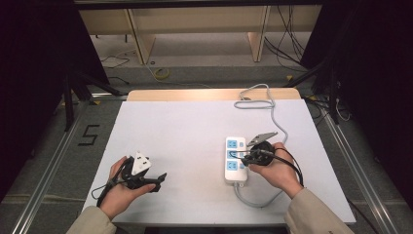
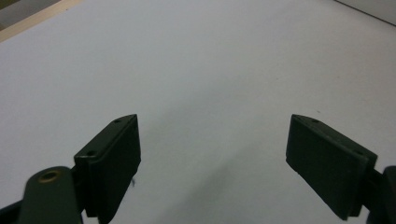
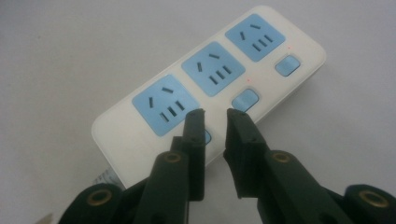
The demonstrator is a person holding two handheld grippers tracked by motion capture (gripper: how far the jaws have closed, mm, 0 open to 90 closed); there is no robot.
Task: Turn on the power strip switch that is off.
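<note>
Right gripper view, white power strip [image 3: 140, 126], three blue sockets, blue switches

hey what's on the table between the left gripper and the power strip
Nothing: in the high view, the white table is bare between the left gripper and the power strip.

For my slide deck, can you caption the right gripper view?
Right gripper, fingers slightly apart and empty, poised over the switch buttons of a white power strip with three blue sockets.
</note>
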